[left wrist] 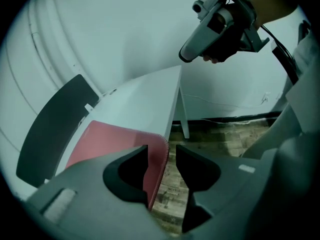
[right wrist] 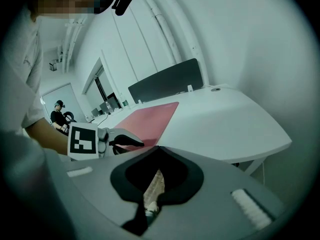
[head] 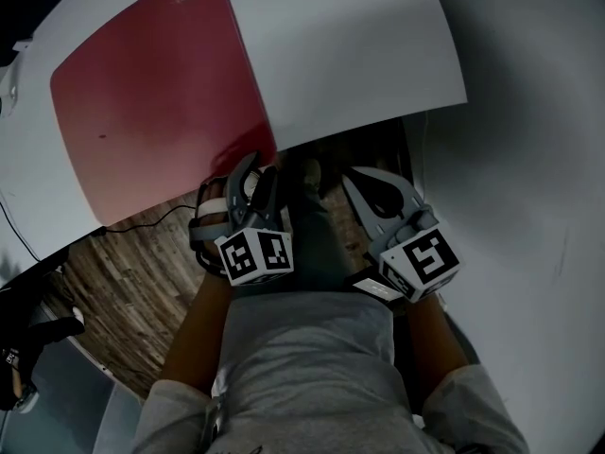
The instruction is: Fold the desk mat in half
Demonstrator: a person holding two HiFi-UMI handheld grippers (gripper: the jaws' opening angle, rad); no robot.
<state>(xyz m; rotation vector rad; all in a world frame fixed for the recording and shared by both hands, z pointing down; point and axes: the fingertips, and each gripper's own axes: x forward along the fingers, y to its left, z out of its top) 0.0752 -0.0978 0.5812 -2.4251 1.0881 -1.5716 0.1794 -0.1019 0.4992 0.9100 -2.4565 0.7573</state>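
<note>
The red desk mat (head: 151,93) lies flat on the left part of the white table (head: 359,55). My left gripper (head: 260,170) is at the mat's near right corner, at the table's front edge. In the left gripper view its jaws stand open (left wrist: 162,156) with the mat's corner edge (left wrist: 157,156) between them, and the pads do not press on it. My right gripper (head: 352,176) hangs off the table's front edge, beside the left one, over the floor. Its jaws are shut (right wrist: 159,148) with nothing between them. The mat (right wrist: 150,116) shows unfolded in the right gripper view.
A dark partition screen (left wrist: 50,129) stands along the table's far side. Wood-pattern floor (head: 132,272) with a thin cable (head: 161,218) lies below the table's front edge. A white table leg (left wrist: 184,116) is under the corner. Another person (right wrist: 59,115) sits far back.
</note>
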